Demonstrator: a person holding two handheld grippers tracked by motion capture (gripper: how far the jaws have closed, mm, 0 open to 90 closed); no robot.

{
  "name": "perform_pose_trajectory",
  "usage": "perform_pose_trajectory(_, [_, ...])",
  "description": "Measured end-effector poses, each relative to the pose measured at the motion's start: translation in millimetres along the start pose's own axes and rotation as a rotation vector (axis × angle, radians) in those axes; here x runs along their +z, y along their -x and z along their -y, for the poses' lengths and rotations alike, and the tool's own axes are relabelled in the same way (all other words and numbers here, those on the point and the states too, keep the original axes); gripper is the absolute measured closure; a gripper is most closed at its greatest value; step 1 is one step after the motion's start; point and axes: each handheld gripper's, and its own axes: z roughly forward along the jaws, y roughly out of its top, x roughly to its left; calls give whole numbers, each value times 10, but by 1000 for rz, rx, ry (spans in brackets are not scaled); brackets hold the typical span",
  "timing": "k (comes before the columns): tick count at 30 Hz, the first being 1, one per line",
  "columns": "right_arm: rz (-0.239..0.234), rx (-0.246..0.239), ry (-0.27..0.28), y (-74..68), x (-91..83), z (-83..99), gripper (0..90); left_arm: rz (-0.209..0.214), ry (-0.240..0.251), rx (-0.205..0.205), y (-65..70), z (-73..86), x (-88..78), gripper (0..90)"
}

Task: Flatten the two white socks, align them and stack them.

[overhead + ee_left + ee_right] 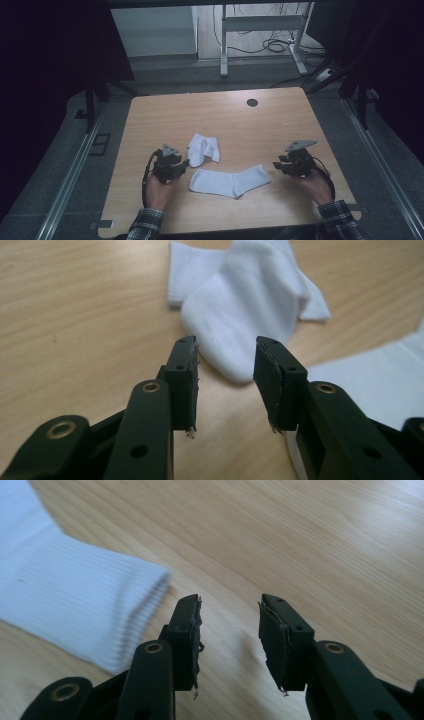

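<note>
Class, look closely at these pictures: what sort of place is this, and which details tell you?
Probably a lab or recording workspace, not a home: a bare wooden table with a cable hole, loose cables on the floor behind, and dark curtains around it.

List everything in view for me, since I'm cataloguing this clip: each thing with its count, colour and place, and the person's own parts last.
flat sock: 1, white, laid out on the table between the two hands, cuff end toward the right tongs.
crumpled sock: 1, white, folded over itself just beyond the flat sock, near the left tongs.
table: 1, light wood, with a dark round hole near its far edge.
desk frame: 1, grey metal, on the floor beyond the table, cables beside it.
left tongs: 1, black, jaws apart and empty, aimed at the crumpled sock.
right tongs: 1, black, jaws apart and empty over bare wood beside the flat sock's cuff.
plaid sleeves: 2, at the near edge.
</note>
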Motion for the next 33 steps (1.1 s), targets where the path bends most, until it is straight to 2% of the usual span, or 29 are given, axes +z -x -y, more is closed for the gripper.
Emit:
perform_pose_trajectory(5, [22,19,0,126,5,71,568,-5,-21,-10,-49,-100,190,599])
perform_pose_trajectory(10, [26,26,-9,195,37,121,554,-28,-58,-14,-76,-109,385,572])
perform_pose_trajectory(12, [29,29,-15,212,47,134,552,-24,-72,-24,-84,-96,450,582])
perform_pose_trajectory(14, [29,31,-18,223,56,144,550,-7,-85,-21,-80,-77,500,689])
perform_pose_trajectory(16, [26,33,-21,229,65,151,548,28,-85,-49,-91,-93,511,839])
perform_pose_trajectory(17, [27,34,-25,230,68,155,548,41,-83,-66,-100,-115,512,846])
perform_pose_trajectory(18, [25,35,-28,230,72,157,548,40,-75,-67,-102,-146,502,850])
perform_pose_trajectory(21, [22,31,-34,226,81,161,548,39,-38,-58,-94,-298,427,852])
perform_pose_trajectory(26, [17,29,-39,232,87,167,540,84,34,-60,-41,-666,240,851])
perform_pose_trajectory(29, [14,31,-36,239,87,170,539,112,51,-44,49,-893,178,850])
perform_pose_trajectory(33, [13,31,-33,242,88,173,535,160,65,-41,219,-1145,203,849])
